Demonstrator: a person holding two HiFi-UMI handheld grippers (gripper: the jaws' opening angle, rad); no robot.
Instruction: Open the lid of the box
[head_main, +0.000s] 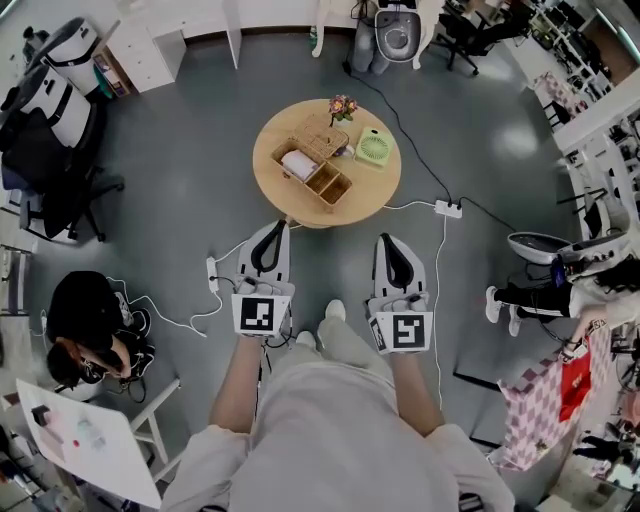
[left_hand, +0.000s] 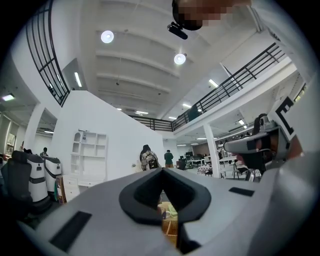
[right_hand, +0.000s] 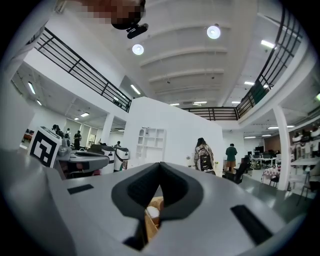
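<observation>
A woven box with several compartments sits on the round wooden table ahead of me. A woven panel covers its far part. The near compartments show open tops, and one holds a white item. My left gripper and right gripper hang side by side over the floor, short of the table's near edge and apart from the box. Both are shut with nothing between the jaws. A sliver of the box shows under the closed tips in the left gripper view, and the box shows the same way in the right gripper view.
A green fan and small flowers share the table. Power strips with cables lie on the grey floor. A seated person is at the left and another person at the right. Chairs and white shelves stand further back.
</observation>
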